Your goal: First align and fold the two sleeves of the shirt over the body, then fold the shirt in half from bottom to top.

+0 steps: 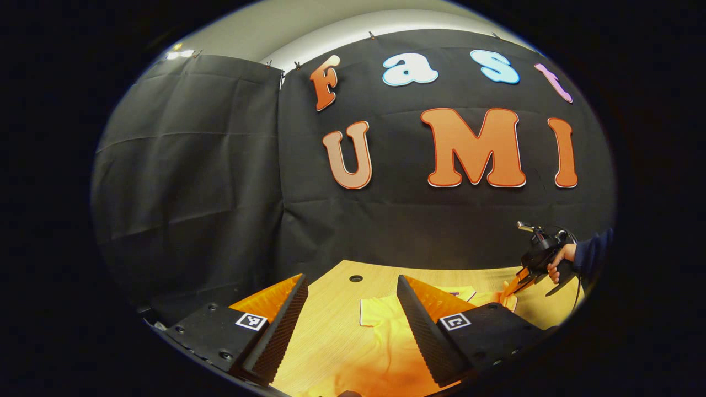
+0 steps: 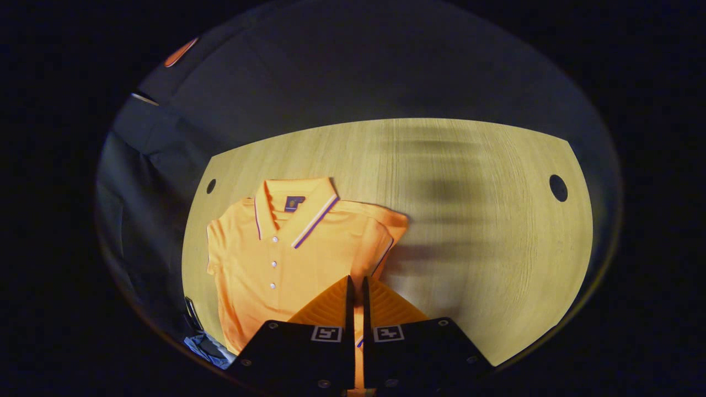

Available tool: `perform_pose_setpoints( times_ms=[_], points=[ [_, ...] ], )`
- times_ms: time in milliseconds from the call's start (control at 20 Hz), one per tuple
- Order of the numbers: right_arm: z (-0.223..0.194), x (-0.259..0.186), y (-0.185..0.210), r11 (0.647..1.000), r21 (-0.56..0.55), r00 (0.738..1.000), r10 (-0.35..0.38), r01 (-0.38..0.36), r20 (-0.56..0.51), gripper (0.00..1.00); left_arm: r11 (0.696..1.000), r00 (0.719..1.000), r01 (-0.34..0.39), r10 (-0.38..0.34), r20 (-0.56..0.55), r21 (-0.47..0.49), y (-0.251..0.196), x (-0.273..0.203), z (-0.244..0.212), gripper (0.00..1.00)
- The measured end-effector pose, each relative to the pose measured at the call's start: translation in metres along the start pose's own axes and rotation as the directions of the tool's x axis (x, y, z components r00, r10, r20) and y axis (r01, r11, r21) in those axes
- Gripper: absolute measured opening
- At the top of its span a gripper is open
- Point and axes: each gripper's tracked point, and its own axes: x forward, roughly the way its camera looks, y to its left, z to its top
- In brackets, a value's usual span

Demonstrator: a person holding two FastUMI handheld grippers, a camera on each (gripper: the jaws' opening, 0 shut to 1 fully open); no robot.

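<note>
An orange polo shirt lies front up on the wooden table, collar towards the far side. In the right gripper view, its sleeve on the right side lies folded in towards the body. My right gripper stands over that sleeve's edge, fingers pressed together with orange fabric showing between them. In the left gripper view, my left gripper hangs open just above the shirt, with nothing between its fingers. Farther right, the right gripper lifts a fold of orange cloth.
The table has round cable holes near its far corners. Black cloth walls close the booth behind and to the left. A hand in a dark sleeve holds the right gripper. Bare wood spreads right of the shirt.
</note>
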Motion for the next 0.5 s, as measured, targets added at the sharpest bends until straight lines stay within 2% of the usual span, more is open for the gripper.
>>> perform_pose_setpoints(
  times_ms=[100,250,350,400,450,500],
  points=[
    [0.003,0.000,0.022,0.999,0.015,0.999,0.045,-0.045,0.002,0.06,1.000,1.000,-0.010,0.010,-0.006,0.002,0.002,0.001,-0.004,0.97],
    [-0.004,-0.001,0.052,0.992,-0.004,0.992,0.123,-0.123,-0.016,0.23,1.000,0.999,-0.015,0.015,-0.028,0.003,0.005,0.000,-0.012,0.97],
    [-0.008,-0.003,0.057,0.992,-0.035,0.993,0.121,-0.122,-0.013,0.26,1.000,0.999,-0.019,0.019,-0.050,0.008,0.006,0.002,-0.019,0.97],
    [-0.006,-0.006,0.057,0.992,-0.050,0.993,0.118,-0.118,-0.002,0.40,1.000,0.998,-0.022,0.022,-0.065,0.014,0.011,0.007,-0.024,0.98],
    [-0.004,-0.009,0.057,0.991,-0.062,0.993,0.115,-0.115,0.009,0.36,1.000,0.997,-0.018,0.019,-0.079,0.014,0.017,0.016,-0.028,0.98],
    [-0.004,-0.015,0.059,0.991,-0.073,0.993,0.114,-0.111,0.029,0.48,1.000,0.995,-0.011,0.012,-0.100,0.006,0.018,0.025,-0.034,0.98]
  ],
)
